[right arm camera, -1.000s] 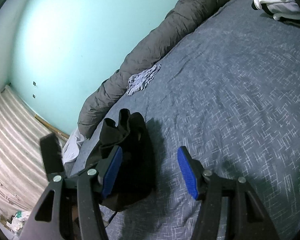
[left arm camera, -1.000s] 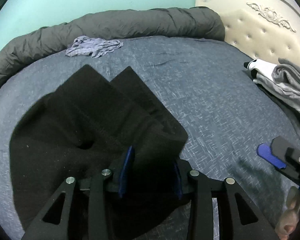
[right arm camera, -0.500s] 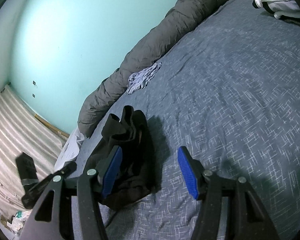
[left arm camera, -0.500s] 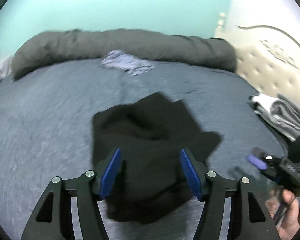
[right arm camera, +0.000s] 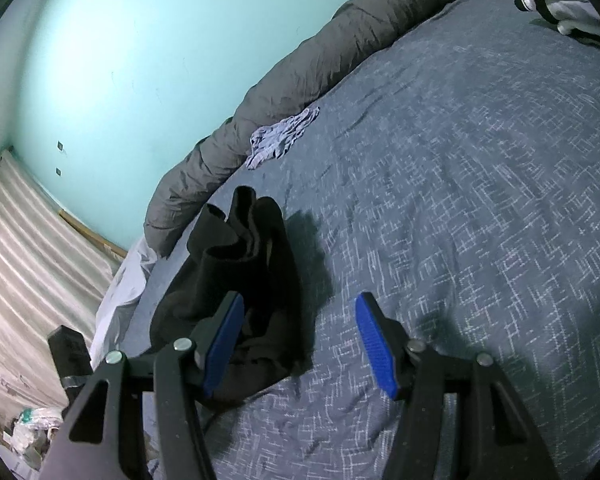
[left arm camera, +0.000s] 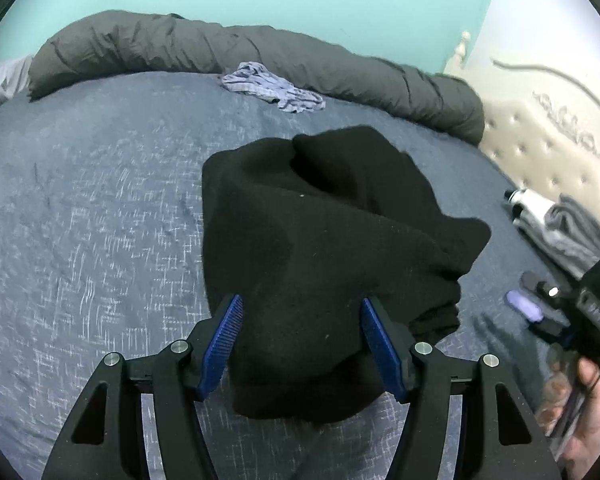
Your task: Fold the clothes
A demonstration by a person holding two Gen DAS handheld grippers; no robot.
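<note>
Hovered with left tool (left arm camera: 300, 302) spread astride the bunched black garment (left arm camera: 320, 220), right tool (right arm camera: 300, 304) spread, empty; risked snagging one layer, undoing the fold on the bed (left arm camera: 100, 200).

On the bed (left arm camera: 100, 200), the garment (left arm camera: 320, 240) lies before my left gripper (left arm camera: 302, 340); behind it a rag (left arm camera: 272, 88), then the rolled duvet (left arm camera: 220, 52). Folded clothes (left arm camera: 560, 228) sit right.
</note>
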